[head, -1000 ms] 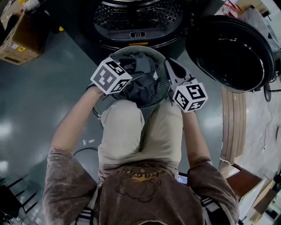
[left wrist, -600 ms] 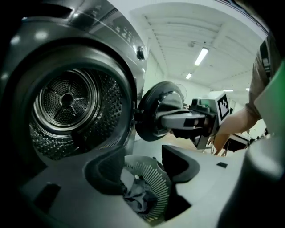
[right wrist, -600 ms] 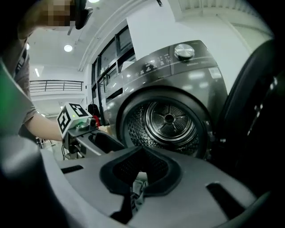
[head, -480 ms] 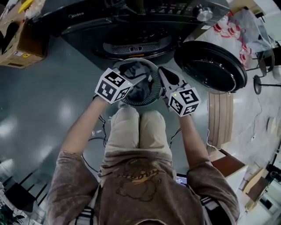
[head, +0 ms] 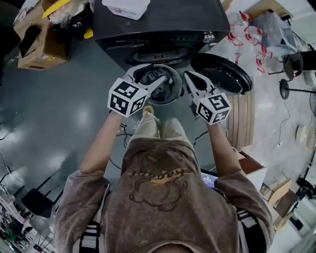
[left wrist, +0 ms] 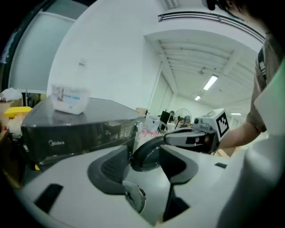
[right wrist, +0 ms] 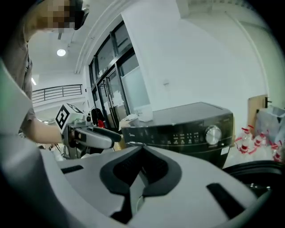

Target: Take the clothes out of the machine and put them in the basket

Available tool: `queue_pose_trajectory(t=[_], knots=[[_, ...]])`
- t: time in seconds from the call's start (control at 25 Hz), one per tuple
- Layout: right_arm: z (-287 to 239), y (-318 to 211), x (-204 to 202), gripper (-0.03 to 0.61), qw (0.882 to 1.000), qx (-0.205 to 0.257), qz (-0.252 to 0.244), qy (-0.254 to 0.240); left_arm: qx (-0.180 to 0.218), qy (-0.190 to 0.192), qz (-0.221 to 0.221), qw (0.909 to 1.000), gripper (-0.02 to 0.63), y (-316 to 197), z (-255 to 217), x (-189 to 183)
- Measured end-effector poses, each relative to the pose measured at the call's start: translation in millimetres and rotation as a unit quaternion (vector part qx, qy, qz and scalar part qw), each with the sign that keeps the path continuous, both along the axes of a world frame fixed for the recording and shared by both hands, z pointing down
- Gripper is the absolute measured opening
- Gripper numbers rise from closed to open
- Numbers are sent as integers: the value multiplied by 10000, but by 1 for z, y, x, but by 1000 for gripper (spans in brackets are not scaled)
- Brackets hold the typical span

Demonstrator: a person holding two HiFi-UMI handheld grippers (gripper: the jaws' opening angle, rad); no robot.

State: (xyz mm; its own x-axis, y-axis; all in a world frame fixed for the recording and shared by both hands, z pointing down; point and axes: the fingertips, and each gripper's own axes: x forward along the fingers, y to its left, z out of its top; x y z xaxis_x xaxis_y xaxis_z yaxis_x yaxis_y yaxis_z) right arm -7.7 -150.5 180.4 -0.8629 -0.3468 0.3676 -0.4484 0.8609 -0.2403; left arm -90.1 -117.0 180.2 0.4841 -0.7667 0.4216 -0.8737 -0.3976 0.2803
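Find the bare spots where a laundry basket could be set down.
Free: the floor between the person and the cardboard box; the machine top right of the white container. Crowded: in front of the machine, around the basket and open door.

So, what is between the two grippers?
In the head view, the basket of dark clothes. The jaws of the left gripper have just been closing on nothing.
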Motion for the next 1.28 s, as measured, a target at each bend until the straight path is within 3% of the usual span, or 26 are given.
queue_pose_trajectory(t=[0.24,0.48,0.56,0.68,0.76,1.0,1.28], knots=[[-82,15,-11,-3,9998,106,-126,-85,351,50,192,9992,229,8,-93,-3],[-127,4,-9,-3,9989,352,-103,-294,813,37,393,9959,180,5,-136,-5],[-136,-1,-10,-3,9984,417,-61,-364,968,59,336,9947,133,4,-145,-9],[-148,-5,-12,-3,9974,524,-123,-487,1195,119,143,9927,32,3,-157,-16],[-154,-7,-10,-3,9966,603,-191,-536,1321,98,19,9912,12,2,-161,-17],[-170,-17,10,-3,9905,1083,-215,-824,1520,411,-359,9869,8,-11,-165,-14],[-150,-36,30,-3,9908,1064,-195,-815,1722,283,-465,9836,8,-30,-149,0]])
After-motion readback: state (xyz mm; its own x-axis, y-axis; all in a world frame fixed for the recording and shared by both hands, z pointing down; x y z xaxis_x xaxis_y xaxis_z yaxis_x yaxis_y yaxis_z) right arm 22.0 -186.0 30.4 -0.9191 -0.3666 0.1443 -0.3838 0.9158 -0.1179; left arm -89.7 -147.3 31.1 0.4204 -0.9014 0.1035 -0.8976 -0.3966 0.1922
